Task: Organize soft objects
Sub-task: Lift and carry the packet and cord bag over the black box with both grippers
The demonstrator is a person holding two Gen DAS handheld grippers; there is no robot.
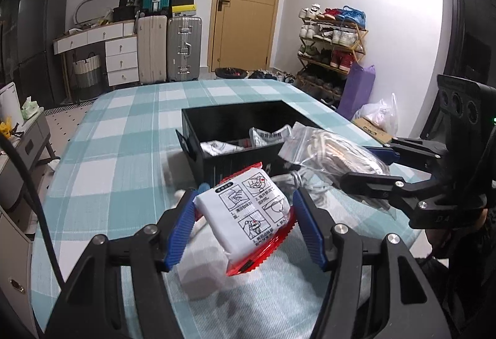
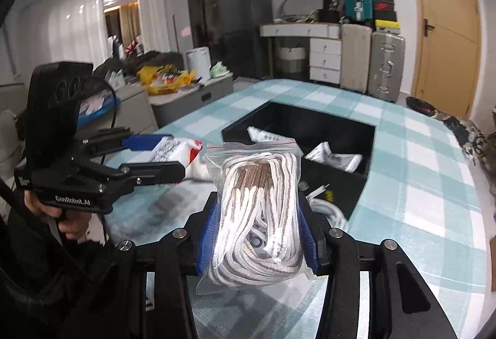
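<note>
My left gripper [image 1: 245,209] is shut on a white and red packet [image 1: 251,215] with printed instruction pictures, held above the checked tablecloth. My right gripper [image 2: 257,215] is shut on a clear zip bag of white and brown cord [image 2: 257,212]. The bag also shows in the left wrist view [image 1: 328,150], held by the right gripper [image 1: 369,165] beside the black bin [image 1: 198,128]. The left gripper and packet [image 2: 173,150] show in the right wrist view. The bin [image 2: 369,153] holds white packets [image 2: 334,157].
A white cable [image 2: 328,209] lies on the teal checked tablecloth [image 1: 124,147] against the bin's near wall. Suitcases [image 1: 183,50], a drawer unit [image 1: 121,60], a shoe rack [image 1: 334,38] and a door stand behind the table. A grey side cabinet [image 1: 28,134] is at the left.
</note>
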